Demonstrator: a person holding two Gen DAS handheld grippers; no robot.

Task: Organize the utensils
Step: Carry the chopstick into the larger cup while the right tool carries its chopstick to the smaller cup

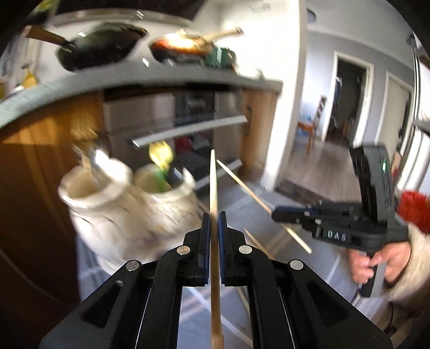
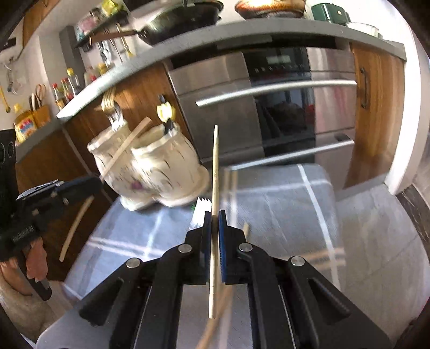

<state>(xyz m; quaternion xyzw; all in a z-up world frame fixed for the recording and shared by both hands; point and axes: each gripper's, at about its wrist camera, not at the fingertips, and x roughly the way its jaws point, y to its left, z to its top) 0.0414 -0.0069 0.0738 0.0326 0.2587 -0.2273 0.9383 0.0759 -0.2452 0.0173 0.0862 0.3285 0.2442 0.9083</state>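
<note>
While both grippers were lifted above the grey checked cloth (image 2: 282,204), the scene ran from the holder on the left to the oven on the right. The white ceramic utensil holder (image 2: 150,171) stood at the cloth's far left corner, with 2 openings: the left one held forks (image 2: 111,107), the right one a yellow-handled utensil (image 2: 165,112). Just right of it in the left wrist view, the left gripper (image 1: 214,222) had its jaws pinched narrow on 1 wooden chopstick (image 1: 213,182), which stood up between the blue pads (image 1: 206,233) and pointed toward the oven (image 2: 282,107). Further right in that view, the right gripper (image 1: 276,214) held a second chopstick (image 1: 242,185) slanting across the cloth, gripped by a hand (image 1: 376,263) in a pale fuzzy sleeve. Seen from its own camera, the right gripper (image 2: 214,222) was likewise clamped narrow on its chopstick (image 2: 215,166). More chopsticks (image 2: 231,182) lay blurred on the cloth behind it, and a small white ridged piece (image 2: 200,212) sat just left of its tips. On the counter above, a dark pan (image 2: 182,18) rested.
</note>
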